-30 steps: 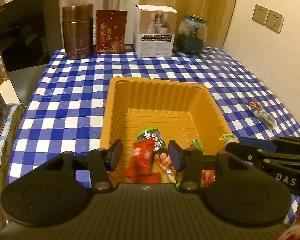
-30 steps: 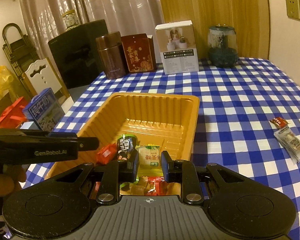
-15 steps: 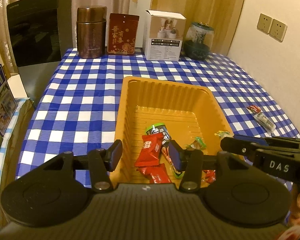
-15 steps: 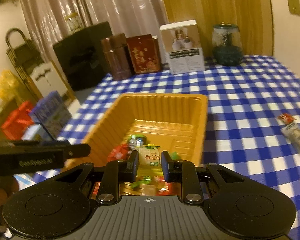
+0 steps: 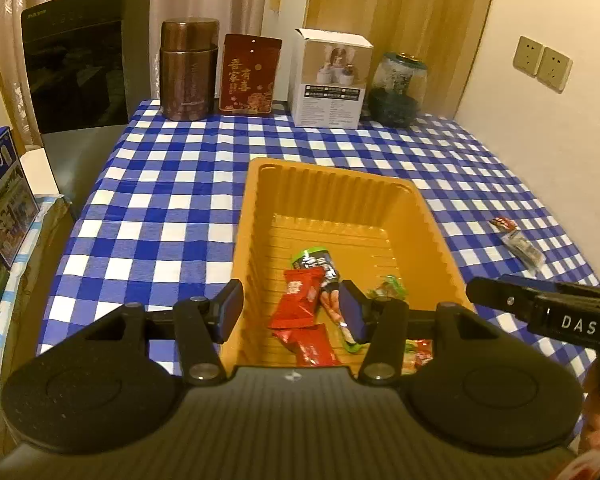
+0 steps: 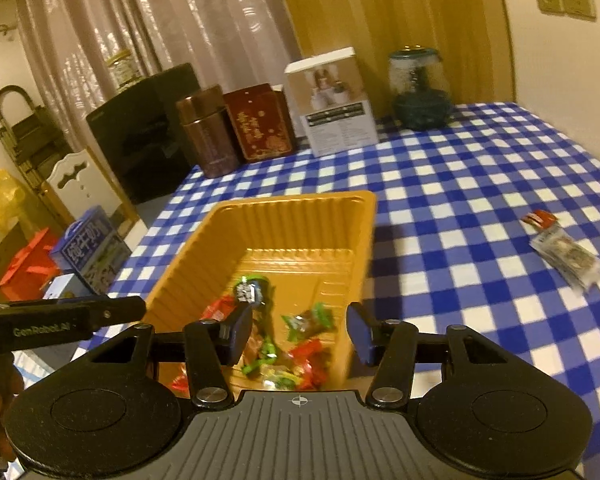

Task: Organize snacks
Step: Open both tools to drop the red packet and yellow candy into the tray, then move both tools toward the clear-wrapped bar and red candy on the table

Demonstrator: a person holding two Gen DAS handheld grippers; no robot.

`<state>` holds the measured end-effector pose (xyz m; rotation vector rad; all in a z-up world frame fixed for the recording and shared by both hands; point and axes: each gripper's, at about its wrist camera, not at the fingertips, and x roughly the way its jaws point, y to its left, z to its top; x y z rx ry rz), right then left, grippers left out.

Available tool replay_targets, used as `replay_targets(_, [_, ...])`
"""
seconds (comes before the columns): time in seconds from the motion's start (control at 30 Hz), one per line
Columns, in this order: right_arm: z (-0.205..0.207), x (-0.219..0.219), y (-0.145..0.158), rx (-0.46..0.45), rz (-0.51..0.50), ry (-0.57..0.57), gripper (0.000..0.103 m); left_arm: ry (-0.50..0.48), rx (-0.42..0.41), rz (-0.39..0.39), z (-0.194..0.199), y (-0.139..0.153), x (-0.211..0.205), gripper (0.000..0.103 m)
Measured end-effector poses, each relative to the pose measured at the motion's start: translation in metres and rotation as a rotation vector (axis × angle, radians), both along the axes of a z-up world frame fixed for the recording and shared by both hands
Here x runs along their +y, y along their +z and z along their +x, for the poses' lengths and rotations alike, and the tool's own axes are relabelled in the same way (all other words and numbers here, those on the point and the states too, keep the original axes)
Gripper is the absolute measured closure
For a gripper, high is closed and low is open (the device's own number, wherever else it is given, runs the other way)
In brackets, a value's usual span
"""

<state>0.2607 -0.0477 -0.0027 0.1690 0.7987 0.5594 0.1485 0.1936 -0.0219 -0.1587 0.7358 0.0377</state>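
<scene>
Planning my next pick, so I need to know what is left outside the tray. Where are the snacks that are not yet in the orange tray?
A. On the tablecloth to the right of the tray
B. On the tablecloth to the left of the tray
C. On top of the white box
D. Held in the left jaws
A: two small packets lie on the checked tablecloth right of the orange tray.

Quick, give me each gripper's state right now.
Left gripper: open, holding nothing, above the near end of the orange tray.
Right gripper: open, holding nothing, over the snacks in the tray.
</scene>
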Motion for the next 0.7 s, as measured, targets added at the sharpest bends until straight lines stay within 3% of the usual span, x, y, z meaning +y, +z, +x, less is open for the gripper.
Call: replay_targets(0.7, [-0.049, -0.060, 0.035, -0.023, -0.007, -0.087, 0.050, -0.030, -0.011, -0.024, -0.045, 0.028, -0.055, 0.045])
